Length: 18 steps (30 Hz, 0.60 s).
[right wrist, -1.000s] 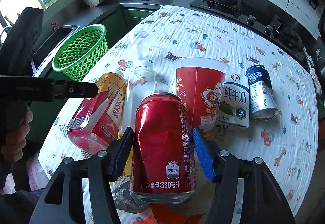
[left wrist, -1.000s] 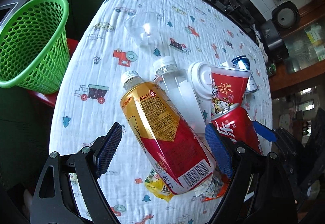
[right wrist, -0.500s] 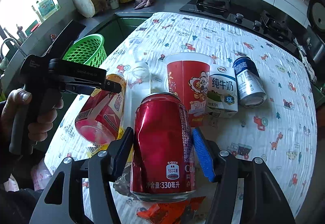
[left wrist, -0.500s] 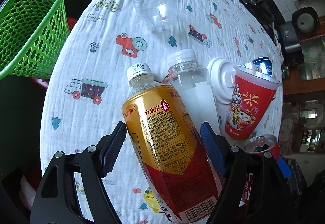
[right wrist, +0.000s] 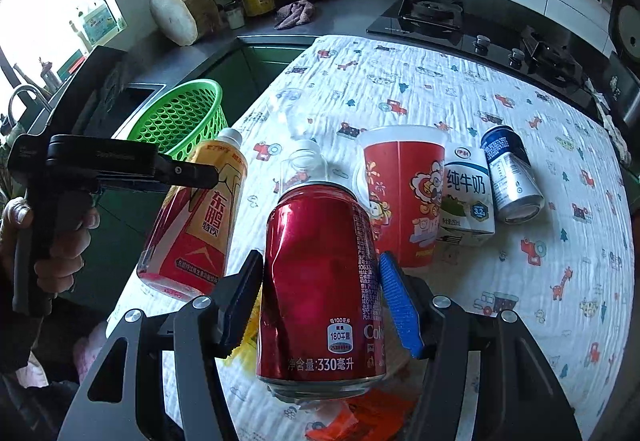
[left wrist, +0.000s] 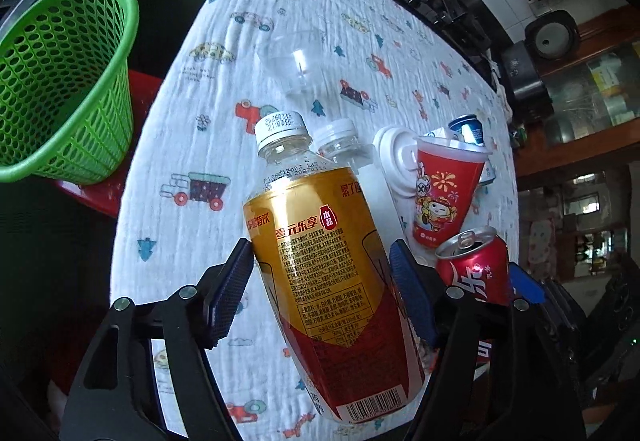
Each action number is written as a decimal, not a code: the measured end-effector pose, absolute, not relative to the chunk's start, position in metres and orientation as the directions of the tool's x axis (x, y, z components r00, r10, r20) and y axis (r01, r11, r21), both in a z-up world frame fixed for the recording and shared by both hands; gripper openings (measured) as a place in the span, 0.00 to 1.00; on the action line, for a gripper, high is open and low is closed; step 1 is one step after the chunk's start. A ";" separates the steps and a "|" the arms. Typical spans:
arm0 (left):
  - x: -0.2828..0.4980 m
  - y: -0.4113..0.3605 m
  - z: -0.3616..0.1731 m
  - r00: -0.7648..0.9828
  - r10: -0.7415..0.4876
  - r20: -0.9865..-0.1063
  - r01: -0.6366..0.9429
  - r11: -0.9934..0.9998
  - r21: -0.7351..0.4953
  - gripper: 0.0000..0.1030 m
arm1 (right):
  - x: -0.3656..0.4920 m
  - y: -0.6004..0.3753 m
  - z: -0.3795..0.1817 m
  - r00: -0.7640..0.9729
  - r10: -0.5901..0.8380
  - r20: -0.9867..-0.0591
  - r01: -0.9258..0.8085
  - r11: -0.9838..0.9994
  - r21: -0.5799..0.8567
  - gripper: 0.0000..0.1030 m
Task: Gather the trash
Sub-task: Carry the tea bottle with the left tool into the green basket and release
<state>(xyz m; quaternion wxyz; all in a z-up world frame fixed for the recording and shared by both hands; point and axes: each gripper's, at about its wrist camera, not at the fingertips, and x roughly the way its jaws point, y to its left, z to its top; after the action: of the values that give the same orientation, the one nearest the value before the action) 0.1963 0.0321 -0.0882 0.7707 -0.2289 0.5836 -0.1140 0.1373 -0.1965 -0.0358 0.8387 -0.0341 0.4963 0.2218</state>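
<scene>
In a kitchen, over a tabletop [right wrist: 460, 101] with a toy-print cloth, the right claw [right wrist: 320, 293] squeezes a light, dented red can [right wrist: 320, 281] around its middle, the left claw [left wrist: 322, 281] has just closed on a slippery empty bottle [left wrist: 320, 261], and the green basket [left wrist: 60, 81] waits beyond.

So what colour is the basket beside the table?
Bright green basket, clearest in the left wrist view.

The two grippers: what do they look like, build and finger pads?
Both are black skeletal frames with triangular cut-outs and silver screws. The left gripper has dark blue ribbed pads; the right gripper has one dark pad and one bright blue. The left has a black pistol-grip handle.
</scene>
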 end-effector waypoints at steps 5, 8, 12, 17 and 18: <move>0.197 0.075 -0.066 0.358 -0.434 -0.827 -0.085 0.867 -0.492 0.65 | 0.144 -0.172 -0.031 0.413 0.360 -0.836 -0.421 0.890 0.176 0.56; 0.200 0.107 -0.057 0.392 -0.416 -0.821 -0.105 0.866 -0.489 0.65 | 0.150 -0.154 -0.028 0.412 0.371 -0.833 -0.432 0.884 0.180 0.56; 0.204 0.155 -0.043 0.444 -0.371 -0.816 -0.137 0.872 -0.471 0.64 | 0.160 -0.125 -0.023 0.410 0.386 -0.826 -0.447 0.875 0.187 0.56; 0.218 0.219 -0.028 0.503 -0.276 -0.819 -0.184 0.892 -0.414 0.64 | 0.177 -0.077 -0.019 0.403 0.408 -0.819 -0.475 0.858 0.194 0.56; 0.222 0.231 -0.027 0.512 -0.254 -0.820 -0.192 0.897 -0.398 0.64 | 0.181 -0.066 -0.019 0.400 0.415 -0.817 -0.479 0.855 0.199 0.56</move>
<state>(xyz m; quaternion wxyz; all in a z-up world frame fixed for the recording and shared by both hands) 0.2225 0.2306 -0.0267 0.8396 -0.2264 0.4934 -0.0185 0.1808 -0.0660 -0.0185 0.8359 -0.0336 0.4781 0.2673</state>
